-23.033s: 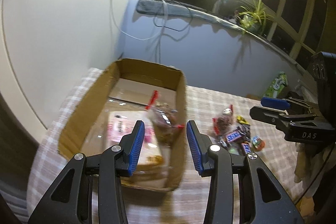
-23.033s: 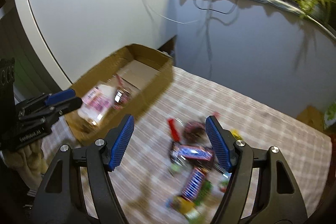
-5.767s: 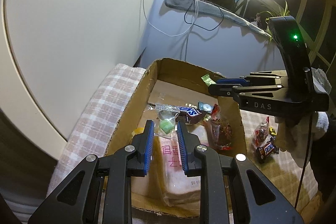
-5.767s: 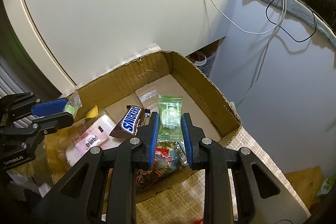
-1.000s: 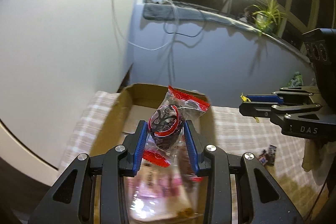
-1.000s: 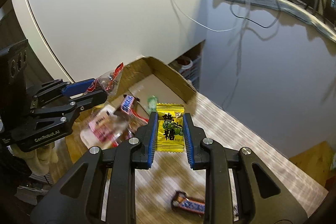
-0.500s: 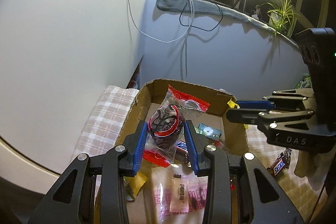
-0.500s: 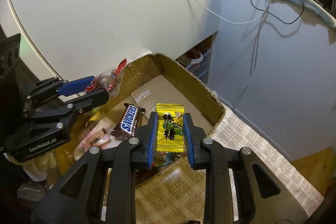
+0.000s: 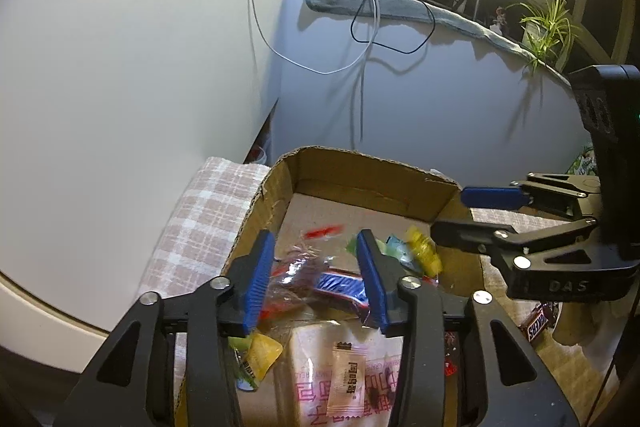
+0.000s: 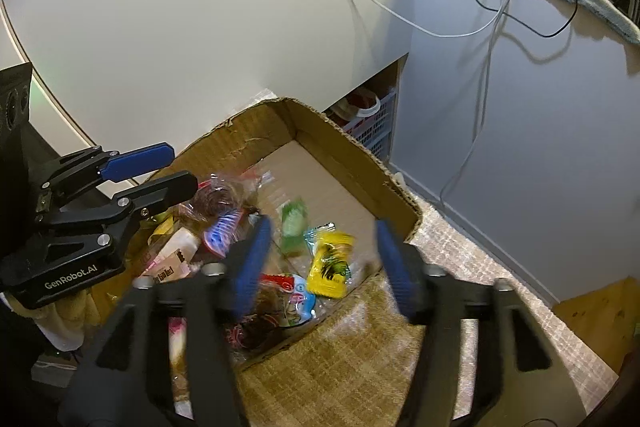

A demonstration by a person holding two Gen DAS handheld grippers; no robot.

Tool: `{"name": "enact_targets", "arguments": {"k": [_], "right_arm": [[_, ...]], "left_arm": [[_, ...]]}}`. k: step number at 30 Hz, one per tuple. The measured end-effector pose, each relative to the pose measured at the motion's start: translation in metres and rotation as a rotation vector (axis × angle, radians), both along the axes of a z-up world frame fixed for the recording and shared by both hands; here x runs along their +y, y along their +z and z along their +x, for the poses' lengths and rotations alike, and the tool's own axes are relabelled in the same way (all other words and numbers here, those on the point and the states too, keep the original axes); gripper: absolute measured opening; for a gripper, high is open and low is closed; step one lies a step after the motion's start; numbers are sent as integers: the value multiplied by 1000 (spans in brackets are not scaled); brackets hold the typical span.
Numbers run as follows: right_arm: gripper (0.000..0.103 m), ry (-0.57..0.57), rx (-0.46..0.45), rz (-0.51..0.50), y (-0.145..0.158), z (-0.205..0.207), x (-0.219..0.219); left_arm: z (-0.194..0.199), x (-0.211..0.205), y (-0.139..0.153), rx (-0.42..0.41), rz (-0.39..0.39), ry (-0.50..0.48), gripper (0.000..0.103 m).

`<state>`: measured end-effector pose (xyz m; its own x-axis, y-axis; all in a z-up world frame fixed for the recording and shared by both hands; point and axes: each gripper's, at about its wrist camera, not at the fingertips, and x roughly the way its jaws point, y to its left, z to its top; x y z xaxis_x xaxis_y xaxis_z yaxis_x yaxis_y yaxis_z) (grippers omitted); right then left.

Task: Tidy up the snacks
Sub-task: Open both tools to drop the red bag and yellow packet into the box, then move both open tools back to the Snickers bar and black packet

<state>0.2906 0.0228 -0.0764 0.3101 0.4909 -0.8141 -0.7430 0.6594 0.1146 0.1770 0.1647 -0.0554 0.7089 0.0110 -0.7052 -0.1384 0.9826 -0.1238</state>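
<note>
Snacks (image 10: 329,261) lie in the box (image 10: 352,151); left tool (image 9: 316,275) and right tool (image 10: 322,259) hang above, both released.

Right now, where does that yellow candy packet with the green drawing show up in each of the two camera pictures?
Left wrist view: the yellow candy packet lies blurred inside the cardboard box, right of centre, just below the other claw's black finger.
Right wrist view: the same packet lies in the box near its front wall, in the lower middle of the picture.
Shared landmark: the Snickers bar in the box.
</note>
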Motion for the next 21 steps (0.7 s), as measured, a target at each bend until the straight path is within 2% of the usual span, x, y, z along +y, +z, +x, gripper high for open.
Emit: {"name": "enact_targets", "arguments": {"k": [4,21], "right_arm": [[72,-11,-3,4,3,0,-4],[72,-26,-22,-5,16,-13,-20]], "left_arm": [[-1,0,0,-2,1,1,43],[-14,-6,10,-19,7,-8,43]]}}
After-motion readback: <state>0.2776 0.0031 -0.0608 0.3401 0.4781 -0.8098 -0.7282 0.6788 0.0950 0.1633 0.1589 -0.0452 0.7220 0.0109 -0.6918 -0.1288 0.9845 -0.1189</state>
